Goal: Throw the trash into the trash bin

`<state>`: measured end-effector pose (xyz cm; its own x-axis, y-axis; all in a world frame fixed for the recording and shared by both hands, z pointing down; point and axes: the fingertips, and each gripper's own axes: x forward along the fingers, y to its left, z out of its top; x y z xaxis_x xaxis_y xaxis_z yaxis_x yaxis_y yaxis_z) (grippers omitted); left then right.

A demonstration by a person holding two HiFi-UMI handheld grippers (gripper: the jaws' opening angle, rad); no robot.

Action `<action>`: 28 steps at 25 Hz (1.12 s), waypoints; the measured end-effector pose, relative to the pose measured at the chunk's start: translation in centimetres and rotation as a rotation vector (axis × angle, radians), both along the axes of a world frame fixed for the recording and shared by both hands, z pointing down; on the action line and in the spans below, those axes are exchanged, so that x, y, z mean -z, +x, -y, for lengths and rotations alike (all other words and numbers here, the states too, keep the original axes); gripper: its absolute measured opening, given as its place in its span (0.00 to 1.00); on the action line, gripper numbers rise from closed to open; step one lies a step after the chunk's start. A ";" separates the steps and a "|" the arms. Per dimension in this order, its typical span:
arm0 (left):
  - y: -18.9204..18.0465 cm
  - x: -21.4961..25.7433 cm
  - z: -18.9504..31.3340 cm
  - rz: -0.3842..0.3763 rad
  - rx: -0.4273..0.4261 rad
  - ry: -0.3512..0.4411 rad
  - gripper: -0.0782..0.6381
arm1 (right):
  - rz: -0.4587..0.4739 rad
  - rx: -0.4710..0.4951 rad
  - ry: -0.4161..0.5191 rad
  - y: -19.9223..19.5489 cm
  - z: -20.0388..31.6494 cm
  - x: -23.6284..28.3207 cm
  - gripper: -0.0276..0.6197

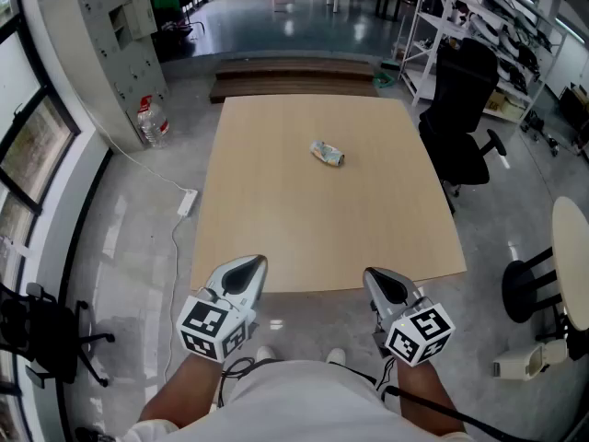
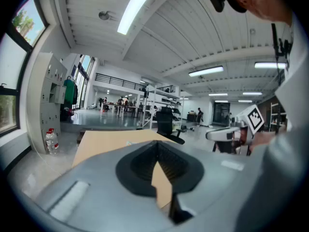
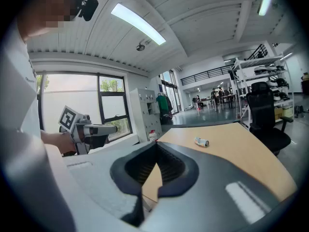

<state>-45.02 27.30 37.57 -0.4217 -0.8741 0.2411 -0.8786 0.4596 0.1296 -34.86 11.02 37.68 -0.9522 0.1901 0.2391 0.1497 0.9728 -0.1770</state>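
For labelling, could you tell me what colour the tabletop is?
The tabletop is light tan wood, best in the head view.

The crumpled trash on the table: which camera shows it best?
The head view: it looks down on the crumpled trash, seen whole against the table. The right gripper view shows it small and side-on, far up the tabletop. The left gripper view gives at most a faint speck.
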 end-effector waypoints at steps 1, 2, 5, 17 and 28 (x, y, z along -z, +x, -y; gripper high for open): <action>-0.2 -0.1 0.0 -0.004 0.003 0.000 0.12 | -0.001 -0.003 0.002 -0.1 0.2 0.0 0.04; -0.3 -0.2 -0.1 -0.007 0.006 0.000 0.12 | -0.002 -0.007 0.003 -0.1 0.4 0.0 0.04; -0.5 -0.2 -0.1 -0.004 0.007 -0.001 0.12 | -0.003 -0.015 0.007 -0.1 0.9 -0.1 0.05; 0.7 -1.1 0.1 -0.011 -0.046 -0.020 0.12 | 0.069 -0.026 -0.011 0.0 -0.5 1.1 0.05; -0.2 -1.0 -2.2 0.003 -0.052 -0.009 0.12 | 0.032 -0.016 0.008 -0.8 -3.0 0.4 0.05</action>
